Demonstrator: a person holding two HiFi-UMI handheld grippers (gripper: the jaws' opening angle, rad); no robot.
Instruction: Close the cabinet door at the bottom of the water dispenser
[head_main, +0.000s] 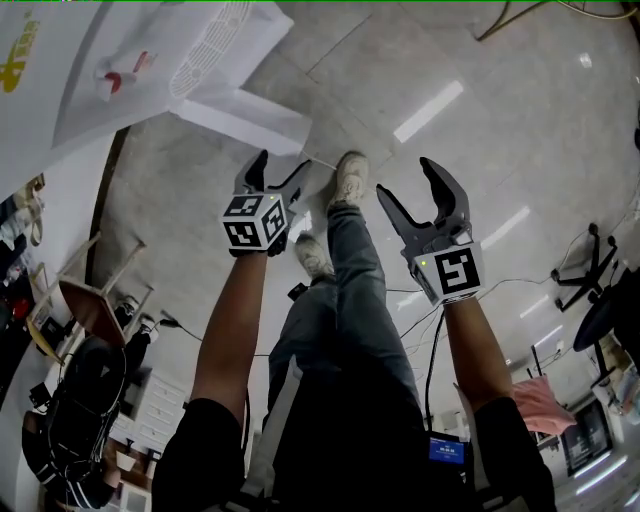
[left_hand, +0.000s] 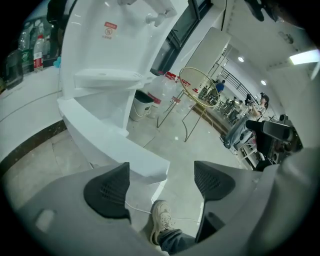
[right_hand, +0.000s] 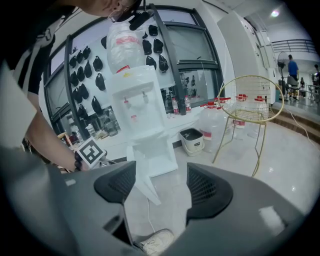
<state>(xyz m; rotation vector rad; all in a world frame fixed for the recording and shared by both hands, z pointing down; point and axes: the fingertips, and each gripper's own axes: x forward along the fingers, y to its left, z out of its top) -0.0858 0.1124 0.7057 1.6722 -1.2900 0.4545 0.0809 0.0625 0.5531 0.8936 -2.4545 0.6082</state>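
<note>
The white water dispenser stands at the top left of the head view, and its bottom cabinet door swings out open over the floor. My left gripper hangs just short of the door's free edge, open and empty. In the left gripper view the door lies a little beyond the left gripper. My right gripper is further right, open, with nothing between its fingers. The right gripper view shows the dispenser with a bottle on top and the open door ahead of the right gripper.
The person's shoe and leg sit between the two grippers. A white cable runs across the floor. A gold wire chair, a white bin and water jugs stand right of the dispenser. A backpack lies at lower left.
</note>
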